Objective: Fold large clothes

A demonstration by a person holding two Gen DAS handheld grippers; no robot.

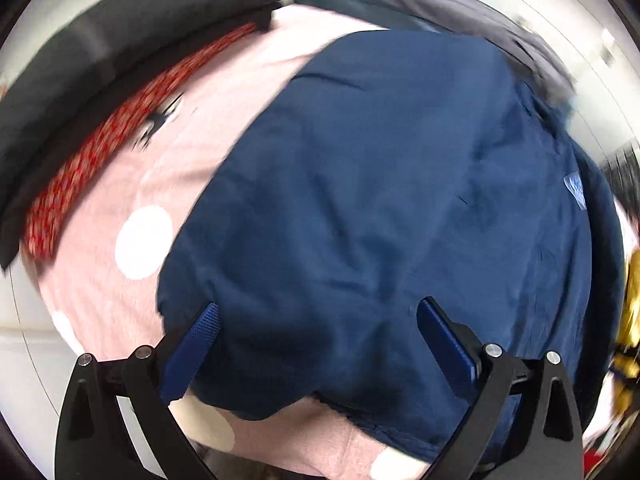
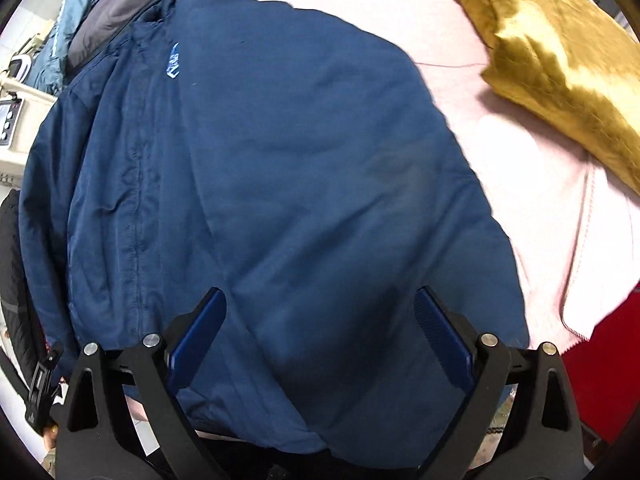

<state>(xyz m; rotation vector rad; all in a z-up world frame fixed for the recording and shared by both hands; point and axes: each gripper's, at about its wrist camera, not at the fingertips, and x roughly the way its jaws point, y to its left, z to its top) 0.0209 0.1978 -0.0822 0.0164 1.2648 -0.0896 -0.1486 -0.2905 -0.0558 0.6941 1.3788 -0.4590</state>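
Lying flat — navy jacket [image 2: 280,184], collar far-left

Pink spotted bedsheet [image 1: 168,184], gold cushion [image 2: 560,76], black cushion [image 1: 100,60], red patterned strip [image 1: 120,136]

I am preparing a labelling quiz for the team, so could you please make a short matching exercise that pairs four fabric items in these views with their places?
Things:
1. navy blue jacket
2. mustard yellow velvet cushion
3. pink sheet with white dots
4. red patterned cloth

Places:
A. far right corner in the right wrist view
B. spread flat under both open grippers
C. strip between the sheet and a black garment
D. underneath the jacket

Pairs: 1-B, 2-A, 3-D, 4-C
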